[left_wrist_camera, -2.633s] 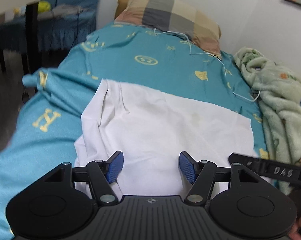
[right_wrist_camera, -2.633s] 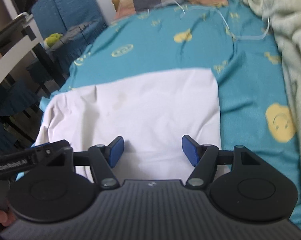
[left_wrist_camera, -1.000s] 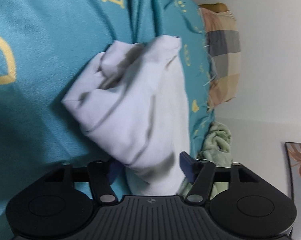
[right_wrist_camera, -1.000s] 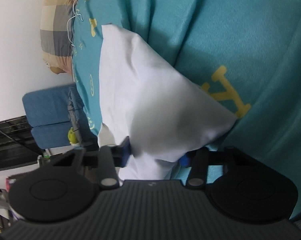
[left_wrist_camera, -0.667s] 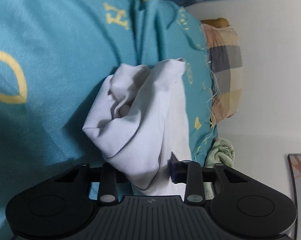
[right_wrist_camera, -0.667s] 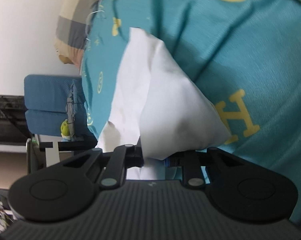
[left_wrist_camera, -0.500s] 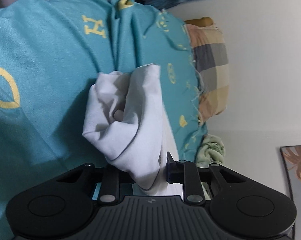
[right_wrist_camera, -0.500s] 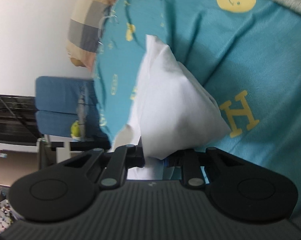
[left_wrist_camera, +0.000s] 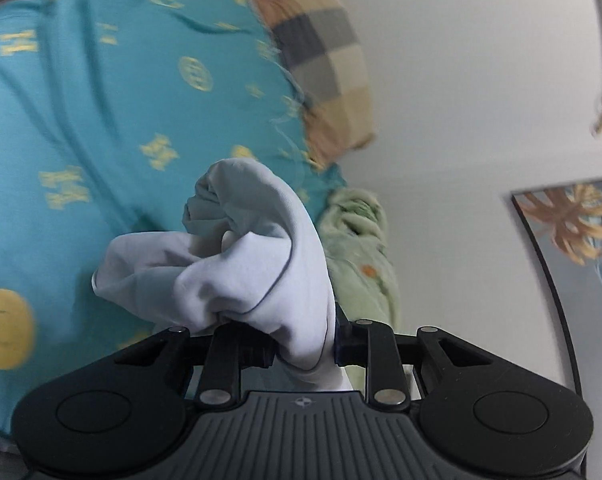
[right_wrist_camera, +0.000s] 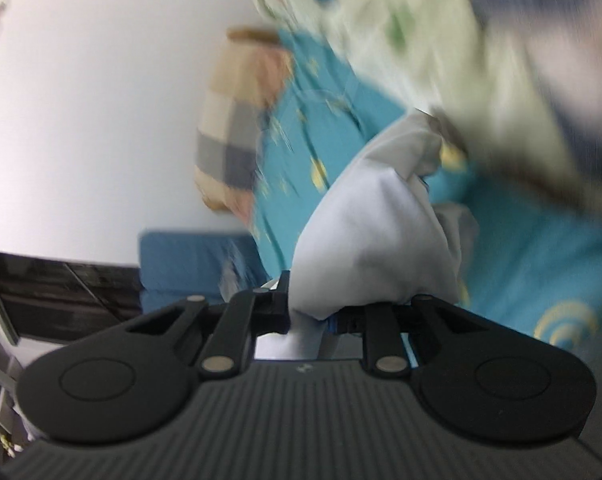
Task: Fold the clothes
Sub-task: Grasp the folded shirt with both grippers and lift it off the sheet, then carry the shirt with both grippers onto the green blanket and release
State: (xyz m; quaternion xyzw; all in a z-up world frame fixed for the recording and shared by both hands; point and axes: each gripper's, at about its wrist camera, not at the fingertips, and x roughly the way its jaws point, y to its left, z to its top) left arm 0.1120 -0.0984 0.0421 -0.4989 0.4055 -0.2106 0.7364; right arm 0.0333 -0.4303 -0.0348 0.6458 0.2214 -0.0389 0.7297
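A white garment [left_wrist_camera: 253,268] bunches up in front of my left gripper [left_wrist_camera: 303,346], which is shut on a thick fold of it. The cloth hangs lifted above the teal bedsheet [left_wrist_camera: 101,120]. In the right wrist view the same white garment [right_wrist_camera: 373,240] rises as a smooth fold from my right gripper [right_wrist_camera: 315,314], also shut on it. That view is blurred. The pads of both grippers are mostly hidden by the cloth.
A checked pillow [left_wrist_camera: 325,52] lies at the head of the bed by the white wall. A pale green fleece blanket [left_wrist_camera: 361,252] is heaped along the bed's side [right_wrist_camera: 441,48]. A framed picture [left_wrist_camera: 569,232] hangs on the wall. A blue chair [right_wrist_camera: 189,264] stands beside the bed.
Both grippers closed on the white garment's corners and lifted it off the sheet. Both views have swung up toward the pillow and wall, and the cloth now bunches higher.
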